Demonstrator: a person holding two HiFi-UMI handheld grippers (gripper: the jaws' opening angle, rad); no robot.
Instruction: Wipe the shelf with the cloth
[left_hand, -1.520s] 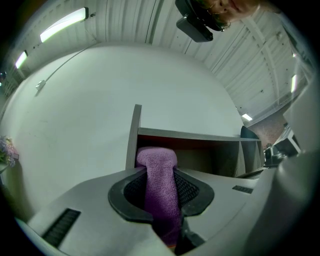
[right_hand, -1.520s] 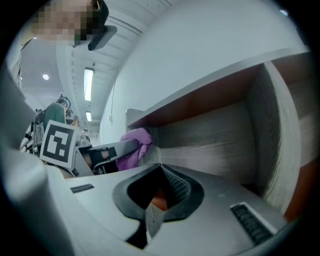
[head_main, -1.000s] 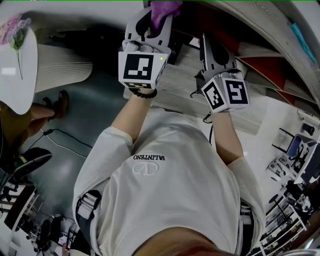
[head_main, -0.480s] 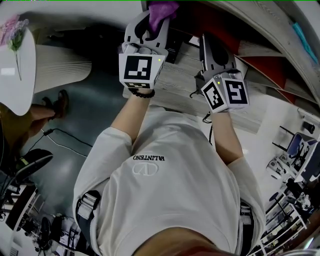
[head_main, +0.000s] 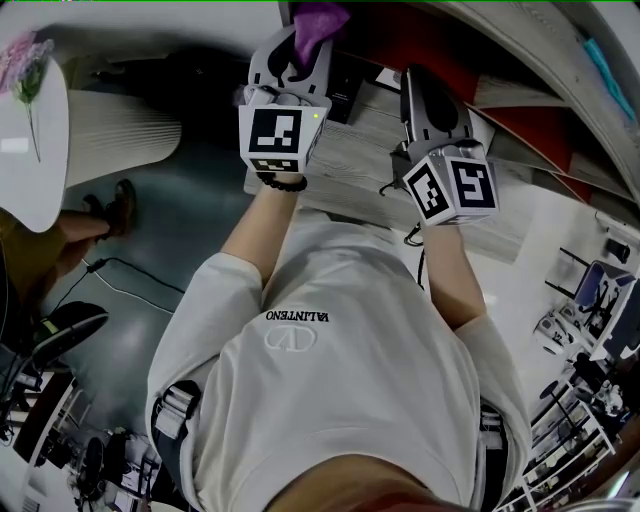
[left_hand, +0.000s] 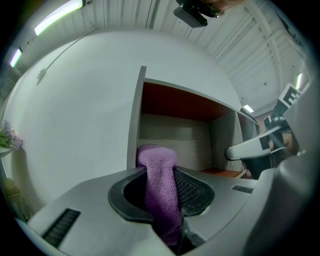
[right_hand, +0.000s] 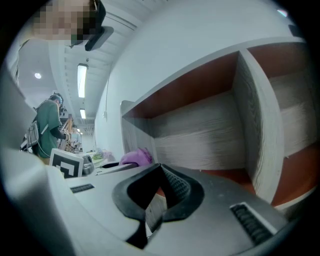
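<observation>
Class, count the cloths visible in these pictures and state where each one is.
1. The purple cloth is clamped in the left gripper, near the shelf's left end. The right gripper holds none. Shelf parts out of view could hide others.

Right claw (right_hand: 159, 167) tips together, empty; purple cloth (right_hand: 135, 157) at left, shelf (right_hand: 200, 140) beyond

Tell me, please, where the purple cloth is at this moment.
The purple cloth is clamped between the jaws of the left gripper, at the top centre of the head view, its free end raised in front of an open compartment of the shelf.
</observation>
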